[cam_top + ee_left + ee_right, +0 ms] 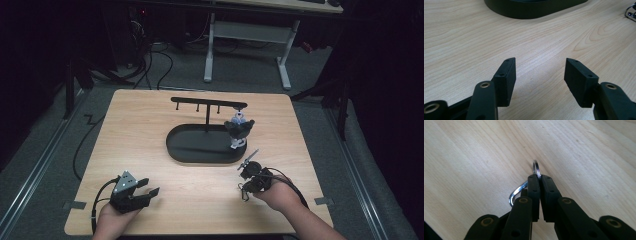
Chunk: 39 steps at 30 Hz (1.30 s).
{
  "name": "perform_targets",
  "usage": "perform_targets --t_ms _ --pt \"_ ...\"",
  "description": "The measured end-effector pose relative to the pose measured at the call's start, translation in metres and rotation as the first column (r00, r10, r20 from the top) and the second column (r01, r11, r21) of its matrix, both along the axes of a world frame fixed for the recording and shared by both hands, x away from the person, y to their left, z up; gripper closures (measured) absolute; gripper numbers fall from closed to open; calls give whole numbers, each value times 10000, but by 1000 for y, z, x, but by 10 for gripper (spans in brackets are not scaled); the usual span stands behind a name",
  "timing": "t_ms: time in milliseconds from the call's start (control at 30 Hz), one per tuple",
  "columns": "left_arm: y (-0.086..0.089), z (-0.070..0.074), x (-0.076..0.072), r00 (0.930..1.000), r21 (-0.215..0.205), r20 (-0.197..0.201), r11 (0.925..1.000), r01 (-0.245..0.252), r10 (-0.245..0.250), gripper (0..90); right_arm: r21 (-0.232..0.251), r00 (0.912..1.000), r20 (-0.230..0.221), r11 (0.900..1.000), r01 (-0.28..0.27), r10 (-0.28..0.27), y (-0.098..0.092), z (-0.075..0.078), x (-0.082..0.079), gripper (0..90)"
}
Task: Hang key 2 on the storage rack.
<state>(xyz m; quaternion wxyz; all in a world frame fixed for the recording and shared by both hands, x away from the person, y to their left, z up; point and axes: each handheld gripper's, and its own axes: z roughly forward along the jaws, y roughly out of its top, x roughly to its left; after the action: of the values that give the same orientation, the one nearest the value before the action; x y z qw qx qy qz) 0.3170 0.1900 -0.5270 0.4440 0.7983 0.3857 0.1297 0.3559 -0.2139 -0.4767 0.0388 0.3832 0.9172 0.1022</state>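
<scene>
My right gripper (539,178) is shut on a thin silver key ring (536,167) that stands on edge between its pads. A curved metal clip (517,191) hangs beside the left jaw, just above the wooden table. In the high view the right gripper (248,169) sits at the table's front right, with the metal ring piece (251,155) at its tip. My left gripper (539,67) is open with nothing between its pads and rests low over the front left of the table (149,187).
A black oval base (200,145) with a T-shaped hook rack (207,104) stands mid-table. A small dark and white charm (239,128) hangs from its right end. In the left gripper view, the base's rim (534,8) lies ahead and a bit of metal (631,12) at the far right.
</scene>
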Motion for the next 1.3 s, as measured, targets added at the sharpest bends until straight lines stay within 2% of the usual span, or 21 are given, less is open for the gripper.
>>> perform_targets --t_ms 367,500,700,733,800,833,867,1067,1300 --pt "0 0 0 10000 19 20 10000 0 0 433 97 9997 -150 9998 195 -194 0 -2 1 889" --pt "1 0 0 10000 4 12 10000 -16 16 434 -62 9999 -20 9998 168 -168 0 0 1 891" --pt "0 0 0 10000 55 15 10000 39 -39 433 254 9996 -76 9993 291 -289 -4 16 0 891" --pt "0 0 0 10000 66 28 10000 30 -30 433 322 9985 -177 9981 522 -517 -4 21 -1 891" --pt "0 0 -1 10000 60 37 10000 28 -29 433 379 9995 -51 9988 307 -305 -7 25 -1 891" --pt "0 0 -1 10000 63 51 10000 29 -30 433 361 9988 -110 9982 474 -470 -7 28 -2 891" --pt "0 1 -1 10000 57 79 10000 14 -14 433 404 9995 -26 9987 305 -304 -8 30 -1 891" --pt "1 1 -1 9996 204 283 9997 -102 96 430 510 9983 -61 9970 579 -576 -12 45 -2 891" --pt "3 2 -1 9989 152 402 9996 -235 228 424 357 9973 42 9966 737 -739 -14 61 0 890"
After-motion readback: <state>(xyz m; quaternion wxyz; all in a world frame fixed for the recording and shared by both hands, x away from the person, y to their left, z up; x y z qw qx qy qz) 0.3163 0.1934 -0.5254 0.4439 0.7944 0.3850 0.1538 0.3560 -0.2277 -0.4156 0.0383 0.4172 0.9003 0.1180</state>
